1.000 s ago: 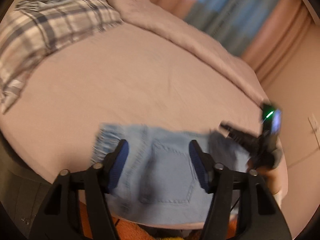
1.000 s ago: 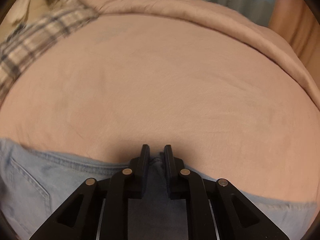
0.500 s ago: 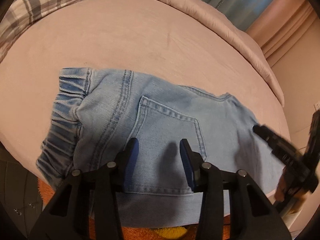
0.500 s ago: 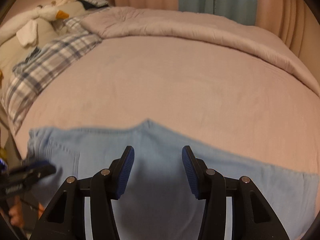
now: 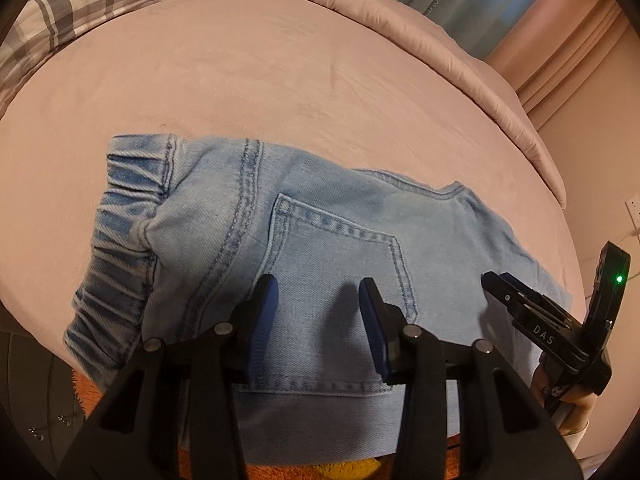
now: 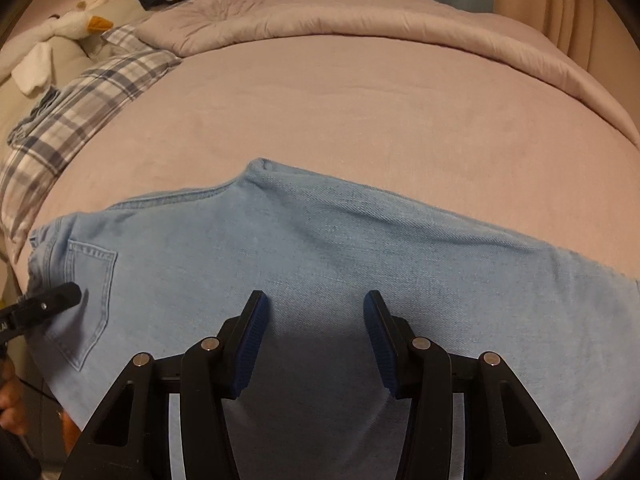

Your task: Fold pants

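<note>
— Where are the pants?
— Flat on the pink bed, along its near edge, directly beneath both tools.
— And the jaws?
— Left gripper spread above the back pocket; right gripper spread over the leg.
— Surroundings?
— Plaid blanket, rolled duvet, curtains behind.

White letters "DAS" stand on the right gripper.

Bed with pink sheet, bearing folded light-blue pants at its near edge, plaid blanket and bunched comforter beyond.
</note>
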`<state>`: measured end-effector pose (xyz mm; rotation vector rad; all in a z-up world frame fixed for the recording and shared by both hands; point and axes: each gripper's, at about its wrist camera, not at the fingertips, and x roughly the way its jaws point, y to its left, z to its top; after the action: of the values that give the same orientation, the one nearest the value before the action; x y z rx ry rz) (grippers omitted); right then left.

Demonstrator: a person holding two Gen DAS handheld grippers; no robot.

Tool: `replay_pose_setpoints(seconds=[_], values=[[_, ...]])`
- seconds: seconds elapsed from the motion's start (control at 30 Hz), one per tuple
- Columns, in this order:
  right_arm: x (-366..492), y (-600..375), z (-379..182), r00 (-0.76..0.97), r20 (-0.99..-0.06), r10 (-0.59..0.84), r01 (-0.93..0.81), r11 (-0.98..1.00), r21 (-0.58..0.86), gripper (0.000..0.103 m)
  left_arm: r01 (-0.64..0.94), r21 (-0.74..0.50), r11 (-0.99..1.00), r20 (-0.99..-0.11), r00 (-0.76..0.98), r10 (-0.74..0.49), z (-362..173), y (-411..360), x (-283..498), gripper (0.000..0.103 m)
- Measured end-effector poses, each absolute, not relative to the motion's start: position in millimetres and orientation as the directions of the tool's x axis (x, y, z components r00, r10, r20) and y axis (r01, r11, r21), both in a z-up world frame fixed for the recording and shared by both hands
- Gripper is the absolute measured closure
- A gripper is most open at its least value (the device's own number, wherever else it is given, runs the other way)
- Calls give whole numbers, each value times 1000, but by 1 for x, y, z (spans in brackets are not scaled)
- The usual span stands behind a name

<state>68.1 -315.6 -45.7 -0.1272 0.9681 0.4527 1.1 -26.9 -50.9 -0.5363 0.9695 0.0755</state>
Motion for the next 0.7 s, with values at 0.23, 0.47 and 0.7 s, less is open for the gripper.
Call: replay_pose_setpoints(seconds=[0.23, 0.47, 0.7], values=[[64, -325, -48, 493, -811, 314, -412, 906, 100, 54, -290, -432, 854, -789, 580, -203, -51, -19, 3, 61], [63, -341, -46, 496, -816, 296, -370, 923, 110, 54, -282, -427, 859, -788, 583, -200, -50, -20, 1, 61], [64, -366, -45, 516, -821, 244, -287, 952, 103, 54, -281, -428, 859, -786, 586, -200, -50, -21, 2, 61]])
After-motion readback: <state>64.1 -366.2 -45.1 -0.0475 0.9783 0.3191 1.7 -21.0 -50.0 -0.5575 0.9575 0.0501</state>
